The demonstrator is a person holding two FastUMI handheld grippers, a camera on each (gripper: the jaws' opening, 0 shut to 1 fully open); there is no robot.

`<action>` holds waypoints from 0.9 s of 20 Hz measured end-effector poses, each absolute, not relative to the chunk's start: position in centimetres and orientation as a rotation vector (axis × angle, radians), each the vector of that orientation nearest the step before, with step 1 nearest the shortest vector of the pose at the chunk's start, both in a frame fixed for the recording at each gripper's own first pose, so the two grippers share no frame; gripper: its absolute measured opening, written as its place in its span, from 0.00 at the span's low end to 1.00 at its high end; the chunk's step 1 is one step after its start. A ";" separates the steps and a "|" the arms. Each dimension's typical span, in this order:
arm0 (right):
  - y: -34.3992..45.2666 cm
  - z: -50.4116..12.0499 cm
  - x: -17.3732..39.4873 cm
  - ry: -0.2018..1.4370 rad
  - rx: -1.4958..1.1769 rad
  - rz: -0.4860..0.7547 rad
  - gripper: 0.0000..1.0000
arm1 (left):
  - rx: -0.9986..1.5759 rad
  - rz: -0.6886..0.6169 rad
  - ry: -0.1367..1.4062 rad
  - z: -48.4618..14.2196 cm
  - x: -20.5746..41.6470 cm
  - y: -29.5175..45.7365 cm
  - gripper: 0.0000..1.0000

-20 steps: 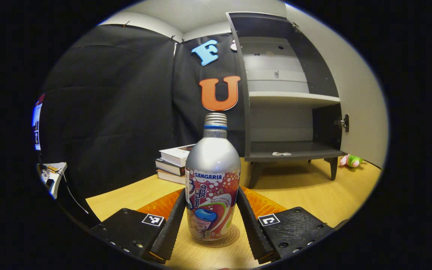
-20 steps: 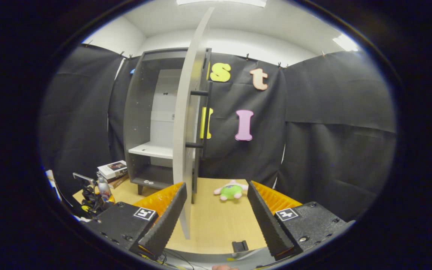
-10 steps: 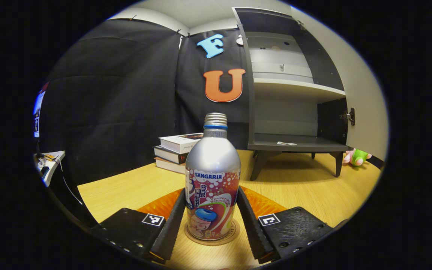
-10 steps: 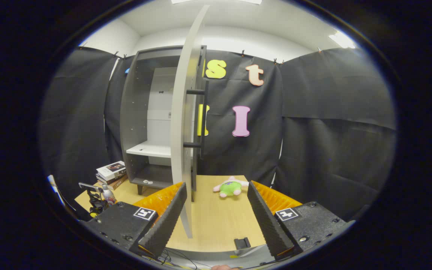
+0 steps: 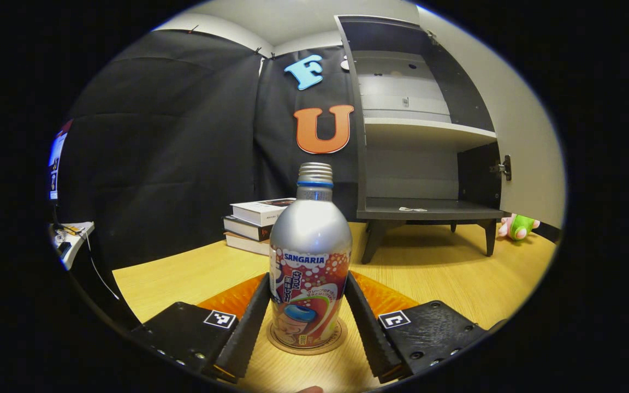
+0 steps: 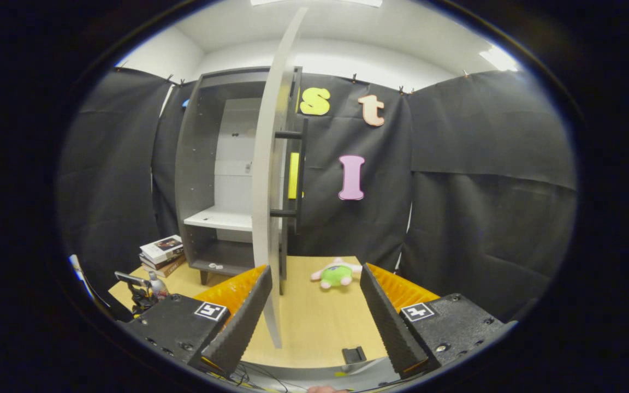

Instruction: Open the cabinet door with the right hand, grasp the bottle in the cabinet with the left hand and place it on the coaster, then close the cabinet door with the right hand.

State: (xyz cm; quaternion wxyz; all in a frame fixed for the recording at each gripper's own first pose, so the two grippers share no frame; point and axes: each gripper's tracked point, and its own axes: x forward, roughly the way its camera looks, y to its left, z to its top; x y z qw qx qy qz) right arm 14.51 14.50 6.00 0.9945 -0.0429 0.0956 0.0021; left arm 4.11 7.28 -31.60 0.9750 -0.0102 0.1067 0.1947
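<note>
Now the left gripper [image 5: 308, 319] has its jaws pinching the lower body of the bottle [image 5: 309, 262], one on each flank, and the bottle's base rests on the round coaster [image 5: 307, 343] on the worktop [image 5: 445, 273]. A second ago the bottle hung a little above the coaster, with the coaster's rim showing low under its base; since then it has come down and the base sits inside the rim. I judge the placing step is all but done, and what remains for this hand is to let go and back off without tipping the bottle.

The right gripper [image 6: 314, 316] hangs with its jaws spread and nothing between them, short of the cabinet door [image 6: 271, 180], which stands open edge-on to it. Its view has hardly shifted over the last second. The door's bar handle [image 6: 299, 169] faces away to the right, so closing is not yet begun.

Beyond, the cabinet [image 5: 418, 136] is open, its lower shelf bare but for a small pale scrap. A stack of books [image 5: 257, 224] lies to its left, a plush toy [image 5: 519, 226] past its legs.

Hard to tell: whether the base sits fully flat, since the coaster's near rim is partly hidden by the jaws. In the right gripper view the bottle is tiny, and the left gripper's jaws are not resolvable there.
</note>
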 end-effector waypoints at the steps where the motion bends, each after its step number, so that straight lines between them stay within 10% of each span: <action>1: 14.5 5.9 14.5 0.194 -0.084 0.006 1.00 | -0.027 0.385 0.224 -31.8 4.1 7.2 0.80; 5: 14.7 6.0 14.5 0.193 -0.069 0.006 1.00 | -0.054 0.380 0.245 -32.1 4.2 7.5 0.98; 6: 14.6 6.1 14.5 0.191 -0.071 0.005 1.00 | -0.055 0.377 0.244 -32.2 4.2 7.5 0.86; 18: 14.7 6.1 14.3 0.196 -0.084 0.016 1.00 | -0.101 0.335 0.185 -27.3 1.8 8.3 0.95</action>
